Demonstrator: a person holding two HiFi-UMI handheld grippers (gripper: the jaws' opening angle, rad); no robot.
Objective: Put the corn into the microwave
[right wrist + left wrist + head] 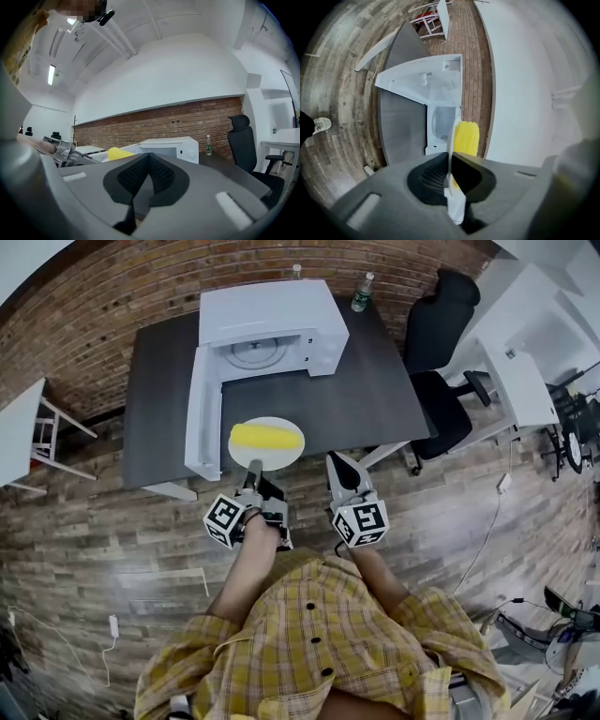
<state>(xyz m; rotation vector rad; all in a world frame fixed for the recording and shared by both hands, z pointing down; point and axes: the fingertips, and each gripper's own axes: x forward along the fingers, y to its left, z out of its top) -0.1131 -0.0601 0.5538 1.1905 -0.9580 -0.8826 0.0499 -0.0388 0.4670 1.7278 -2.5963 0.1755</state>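
Note:
A yellow corn cob (267, 436) lies on a white plate (279, 457), held in the air over the front edge of the dark table (375, 399). My left gripper (254, 466) is shut on the plate's near rim. In the left gripper view the plate (450, 140) shows edge-on between the jaws, with the corn (466, 138) on its right face. The white microwave (272, 329) stands at the back of the table, its door (202, 413) swung wide open to the left. My right gripper (337, 461) hovers beside the plate, shut and empty.
A plastic bottle (361, 292) stands behind the microwave at the table's back edge. Black office chairs (441, 324) sit to the right of the table. A white desk (520, 362) is at the far right, and a small white table (19, 432) at the left.

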